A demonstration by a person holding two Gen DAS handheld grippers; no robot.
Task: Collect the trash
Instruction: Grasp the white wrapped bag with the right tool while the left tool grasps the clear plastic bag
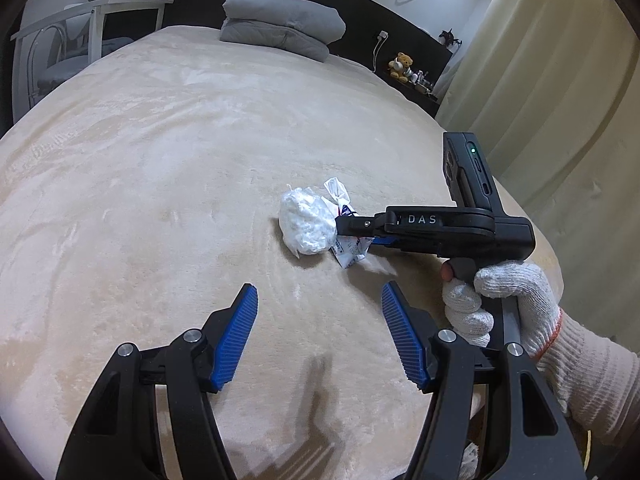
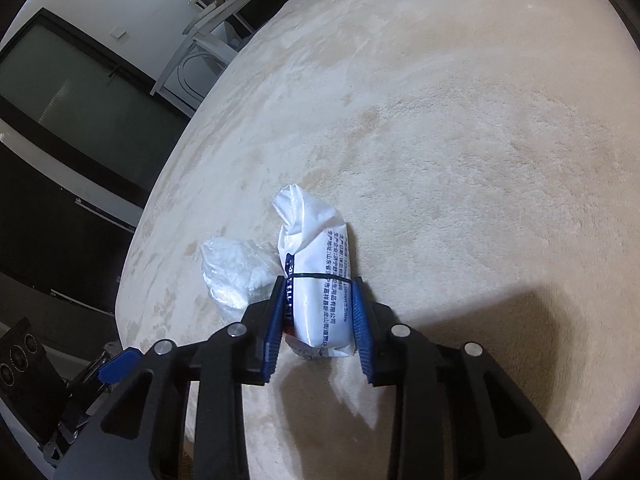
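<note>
Roughly, left to right, as things lie now.
Left tool (image 1: pixel 319 332): blue ribbed pads apart, nothing between them; it hovers over bare bed short of the trash.
Bed: wide bed under a cream plush blanket (image 1: pixel 160 168); both pieces of trash lie on it near the right-hand edge.
Crumpled bag: crumpled clear plastic bag with white stuff inside (image 1: pixel 306 224), lying loose on the blanket and touching the packet's left side. Not gripped.
Packet: white plastic packet with dark blue print (image 2: pixel 320 300), lying along the right tool's line, its twisted end pointing away.
Right tool (image 2: pixel 318 312): clamped on the packet, one blue pad on each long side. A white knit-gloved hand (image 1: pixel 508 304) holds its handle.
Progress: my reading is one piece gripped but not yet lifted, one piece untouched; no bin in view, so carrying off is all left.
Edges: bed edge falls away just right of the trash, beige curtain (image 1: pixel 560 100) beyond.
Open room: broad empty blanket to the left and towards the folded grey bedding (image 1: pixel 280 20).
</note>
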